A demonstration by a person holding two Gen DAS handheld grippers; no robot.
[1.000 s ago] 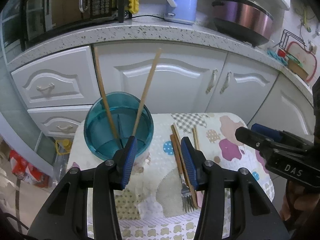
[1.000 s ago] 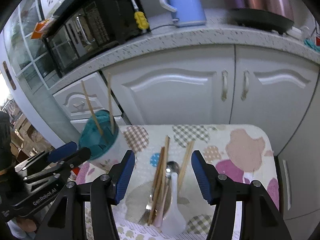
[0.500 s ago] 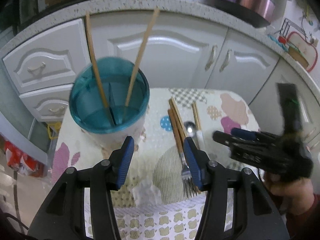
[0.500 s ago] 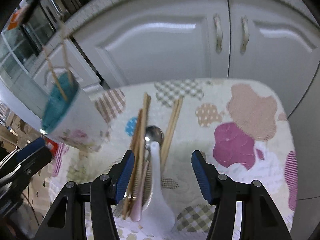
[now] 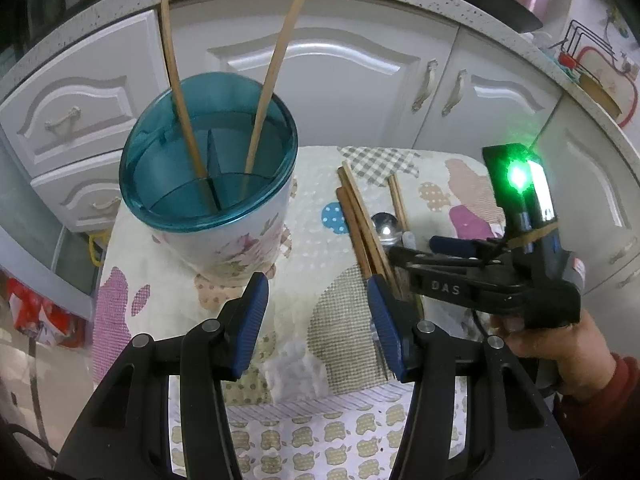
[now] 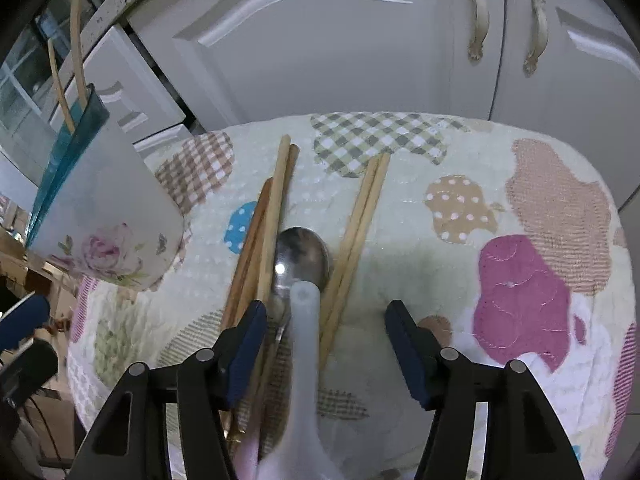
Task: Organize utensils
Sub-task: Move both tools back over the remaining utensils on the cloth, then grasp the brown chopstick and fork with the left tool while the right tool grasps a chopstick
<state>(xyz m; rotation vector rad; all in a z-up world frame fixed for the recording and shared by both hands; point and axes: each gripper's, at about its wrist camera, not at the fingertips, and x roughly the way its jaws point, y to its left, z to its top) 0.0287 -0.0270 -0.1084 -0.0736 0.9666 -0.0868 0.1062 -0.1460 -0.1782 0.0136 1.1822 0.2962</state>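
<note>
1. Here, the loose utensils are seen in the lower centre of the right wrist view: a white plastic spoon lies over a metal spoon, with one bundle of chopsticks to their left and a pair of chopsticks to their right, all on the patterned cloth.
2. The right gripper is now held much lower over this pile than a second ago; the cupboards that filled its view then are pushed to the top edge. Its jaws are closing, with the white spoon's handle and the right-hand chopsticks between them but not yet pressed.
3. The left gripper has also been lowered, and its jaws are now spread wider, apart and empty, just below the cup.
4. The teal-rimmed holder cup is found at left of centre in the left wrist view, with two chopsticks already stood in its divided interior.
5. A pickup from the pile is judged to be imminent; most utensils remain to be sorted.
</note>
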